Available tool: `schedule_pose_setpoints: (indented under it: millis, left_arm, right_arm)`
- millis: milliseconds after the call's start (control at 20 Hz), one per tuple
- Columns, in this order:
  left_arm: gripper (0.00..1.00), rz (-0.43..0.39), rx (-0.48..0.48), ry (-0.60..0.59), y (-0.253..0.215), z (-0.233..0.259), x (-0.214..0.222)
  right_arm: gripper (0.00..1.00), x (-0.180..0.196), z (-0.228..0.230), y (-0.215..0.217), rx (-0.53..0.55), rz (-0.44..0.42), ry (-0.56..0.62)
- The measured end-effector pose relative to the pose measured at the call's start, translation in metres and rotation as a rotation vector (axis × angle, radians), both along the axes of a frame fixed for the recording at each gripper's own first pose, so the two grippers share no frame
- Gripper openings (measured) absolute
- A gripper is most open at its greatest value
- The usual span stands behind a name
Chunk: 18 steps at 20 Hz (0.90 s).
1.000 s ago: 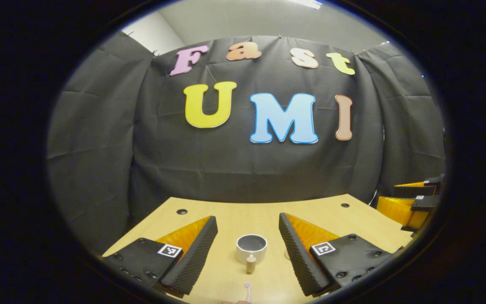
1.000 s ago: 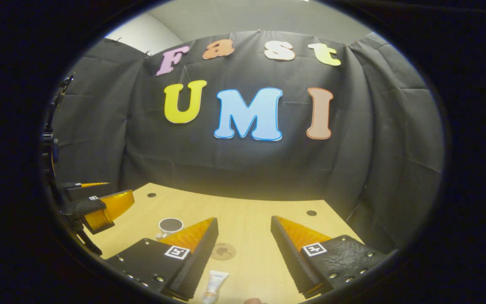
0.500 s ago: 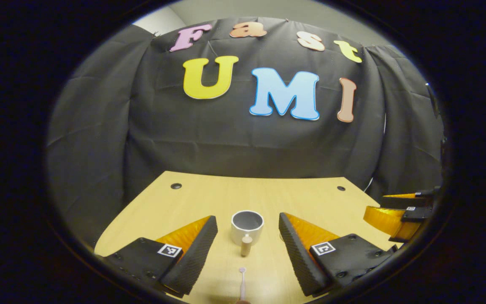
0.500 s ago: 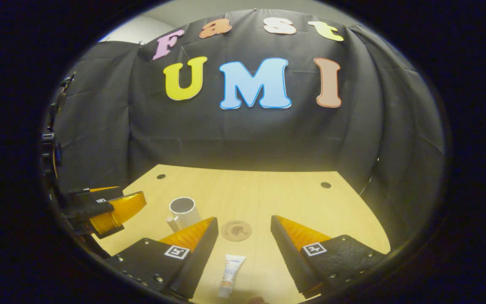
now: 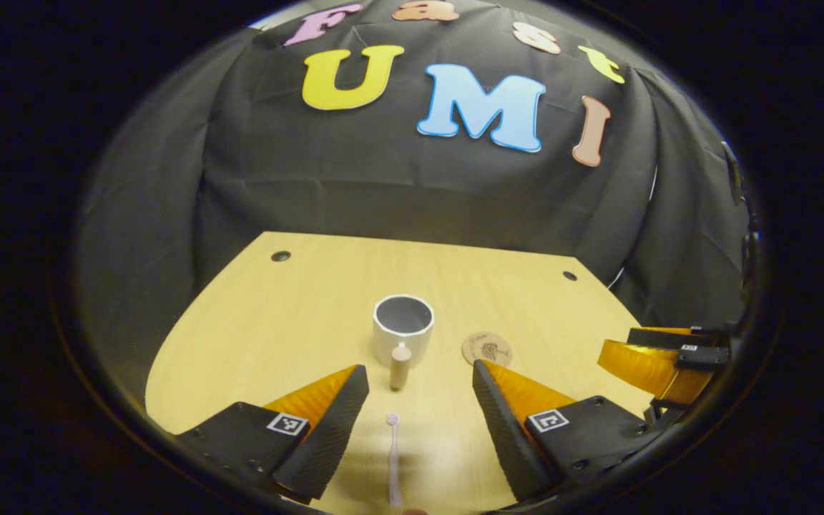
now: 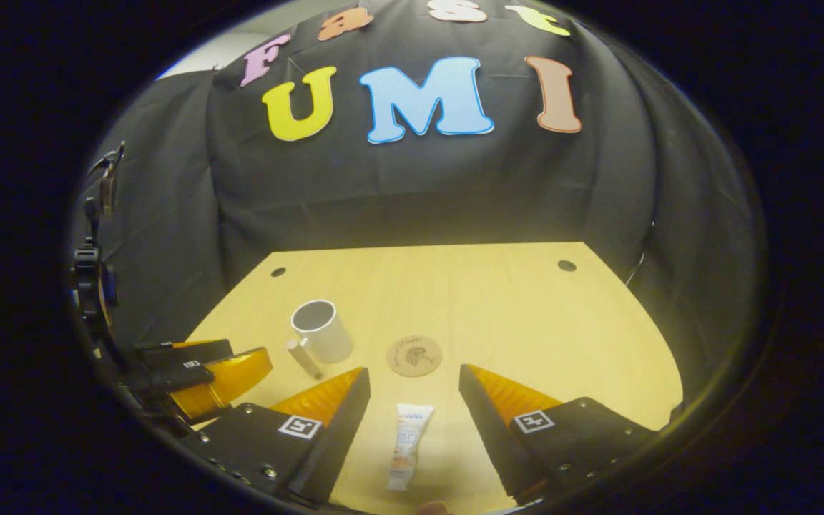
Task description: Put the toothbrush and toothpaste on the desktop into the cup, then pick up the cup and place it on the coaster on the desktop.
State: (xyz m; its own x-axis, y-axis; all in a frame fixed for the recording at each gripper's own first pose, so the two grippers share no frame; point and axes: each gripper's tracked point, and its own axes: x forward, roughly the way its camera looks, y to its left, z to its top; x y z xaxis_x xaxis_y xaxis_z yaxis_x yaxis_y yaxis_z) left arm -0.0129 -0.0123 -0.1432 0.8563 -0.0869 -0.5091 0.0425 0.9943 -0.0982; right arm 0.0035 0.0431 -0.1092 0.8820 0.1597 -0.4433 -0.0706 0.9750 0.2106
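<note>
Left gripper view: desk [image 5: 254, 322] carries cup [image 5: 403, 332], coaster [image 5: 487, 348] just right of it. Left gripper [image 5: 419, 429] jaws apart, toothbrush [image 5: 393, 458] lying between them. Right gripper view: right gripper [image 6: 412, 422] jaws apart, toothpaste [image 6: 407, 445] lying between them.

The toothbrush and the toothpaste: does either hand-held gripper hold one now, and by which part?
Neither. The toothbrush and toothpaste lie on the desktop between open fingers.

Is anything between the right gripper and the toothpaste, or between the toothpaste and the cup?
Nothing visible. The toothpaste lies flat between the open right gripper fingers, on bare desktop. The cup stands farther left; the coaster lies beside that path.
</note>
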Motion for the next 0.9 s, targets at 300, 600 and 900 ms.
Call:
schedule_pose_setpoints:
  millis: [300,600,900]
  left_arm:
    - [0.90,0.022,-0.005,0.152,0.002,-0.035,-0.007]
    - [0.98,0.029,0.001,0.330,0.006,-0.074,-0.024]
    - [0.98,0.010,0.026,0.508,0.006,-0.108,-0.043]
  right_arm:
    - [0.82,-0.007,-0.023,0.006,-0.001,0.027,0.087]
    - [0.83,-0.010,-0.053,0.014,-0.017,0.064,0.211]
    - [0.83,-0.020,-0.084,0.016,-0.040,0.068,0.336]
